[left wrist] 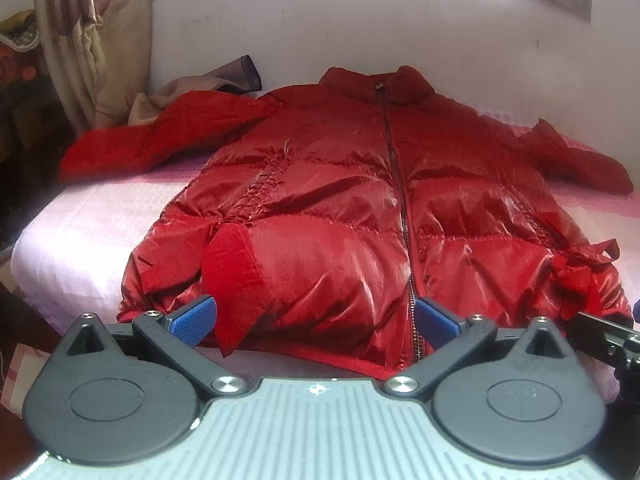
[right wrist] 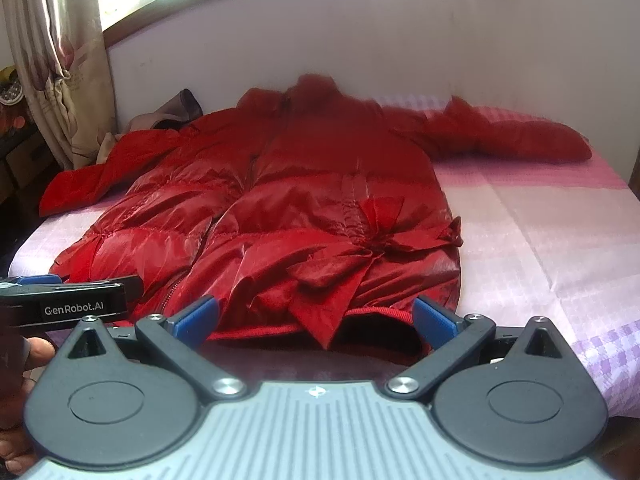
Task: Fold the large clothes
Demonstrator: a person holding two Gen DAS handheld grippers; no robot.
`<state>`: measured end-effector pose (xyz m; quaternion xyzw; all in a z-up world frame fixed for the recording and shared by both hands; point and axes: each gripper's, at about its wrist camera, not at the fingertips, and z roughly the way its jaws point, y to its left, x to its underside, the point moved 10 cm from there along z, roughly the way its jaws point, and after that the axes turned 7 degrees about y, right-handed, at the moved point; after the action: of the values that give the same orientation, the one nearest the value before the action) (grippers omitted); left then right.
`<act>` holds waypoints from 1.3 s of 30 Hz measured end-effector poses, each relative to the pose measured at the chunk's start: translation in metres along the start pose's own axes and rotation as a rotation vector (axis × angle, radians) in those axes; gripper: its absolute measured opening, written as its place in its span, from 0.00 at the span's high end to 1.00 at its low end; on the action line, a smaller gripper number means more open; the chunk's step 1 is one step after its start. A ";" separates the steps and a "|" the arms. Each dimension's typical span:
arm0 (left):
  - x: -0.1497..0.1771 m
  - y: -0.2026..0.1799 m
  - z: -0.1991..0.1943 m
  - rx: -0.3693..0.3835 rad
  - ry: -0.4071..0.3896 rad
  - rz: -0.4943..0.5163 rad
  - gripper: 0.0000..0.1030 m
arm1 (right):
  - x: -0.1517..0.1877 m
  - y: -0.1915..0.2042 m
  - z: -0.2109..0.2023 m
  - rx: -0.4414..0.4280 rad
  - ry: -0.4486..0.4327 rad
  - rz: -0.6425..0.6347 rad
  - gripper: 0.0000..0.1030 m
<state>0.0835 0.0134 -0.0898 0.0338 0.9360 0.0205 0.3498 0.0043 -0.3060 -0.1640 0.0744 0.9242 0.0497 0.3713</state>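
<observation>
Left gripper (left wrist: 316, 320): we see its blue pads spread wide, grasping nothing; it hovers at the hem
Right gripper (right wrist: 316, 320): likewise released, beside the bow
Jacket: our shiny red quilted puffer jacket (left wrist: 340, 200) lies flat, zipped, sleeves outspread
Bed: pink checked bedsheet (right wrist: 540, 220) under it; beige patterned curtain (left wrist: 80, 40) beyond

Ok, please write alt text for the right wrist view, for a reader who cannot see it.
A red jacket lies spread out, front up, on a pink bed, sleeves out to both sides. The open right claw hovers at its hem, with the left claw at the left edge.
</observation>
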 end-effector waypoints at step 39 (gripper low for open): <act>0.006 -0.004 -0.004 0.009 0.032 0.013 0.00 | 0.008 0.019 0.004 -0.029 0.034 -0.030 0.00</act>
<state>0.0759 0.0095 -0.0913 0.0412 0.9413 0.0193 0.3345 0.0038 -0.2863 -0.1697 0.0546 0.9305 0.0588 0.3573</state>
